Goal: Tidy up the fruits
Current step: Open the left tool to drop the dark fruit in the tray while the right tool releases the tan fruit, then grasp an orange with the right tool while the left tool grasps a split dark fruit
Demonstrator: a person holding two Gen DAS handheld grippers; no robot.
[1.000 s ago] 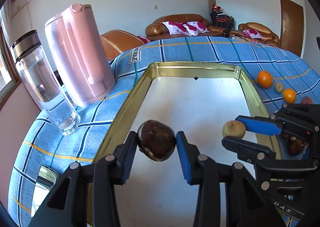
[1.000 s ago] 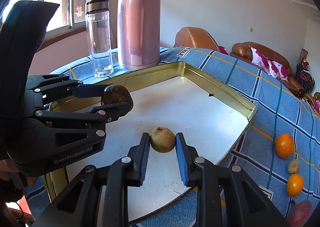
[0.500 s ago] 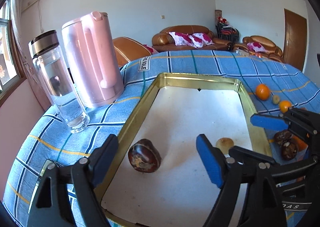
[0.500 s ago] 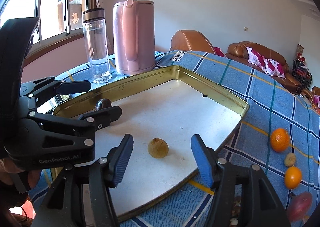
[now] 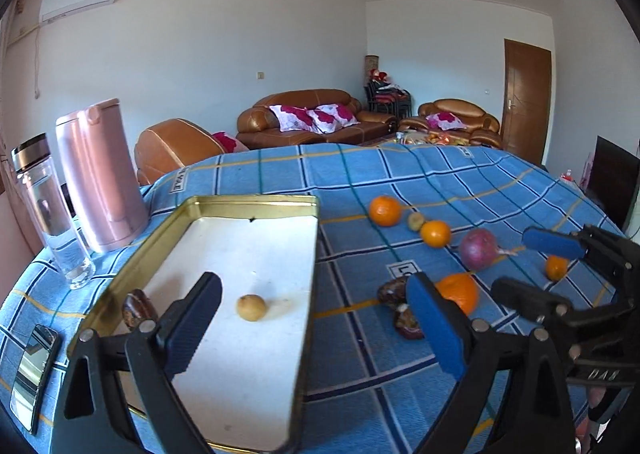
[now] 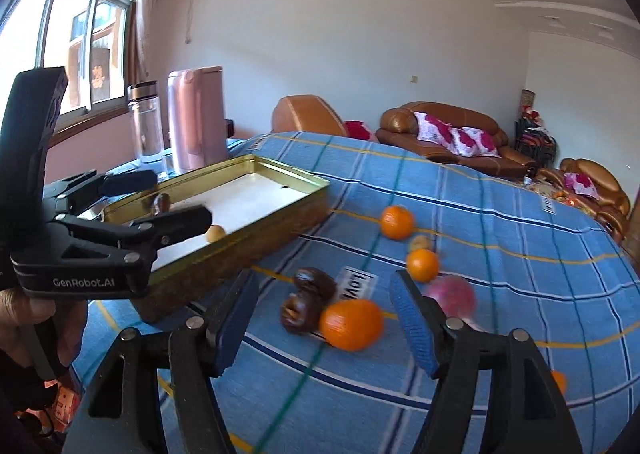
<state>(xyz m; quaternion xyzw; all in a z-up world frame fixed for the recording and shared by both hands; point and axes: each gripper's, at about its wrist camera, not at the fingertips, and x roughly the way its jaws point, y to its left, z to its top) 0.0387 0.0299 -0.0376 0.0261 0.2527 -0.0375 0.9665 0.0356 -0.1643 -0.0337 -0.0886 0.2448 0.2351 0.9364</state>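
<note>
Blue checked cloth (image 5: 400, 354) covers the table, with the gold-rimmed tray (image 5: 256, 201) near its left edge holding a small tan fruit (image 5: 251, 307) and a dark brown one (image 5: 138, 308) against the near rim. My left gripper (image 5: 316, 328) and right gripper (image 6: 326, 328) have just been opening and hold nothing. Between the right jaws' line and the tray wall lie a large orange (image 6: 351, 324) touching two dark fruits (image 6: 308, 300); bare cloth stretches behind the oranges (image 5: 385, 210) further back.

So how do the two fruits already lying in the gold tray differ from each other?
The dark brown fruit is glossy and the bigger one; the small yellowish fruit is pale, matte and rounder. The dark one lies against the tray's left wall, the yellowish one out on the white floor. Both lie loose, with neither gripper touching them.
</note>
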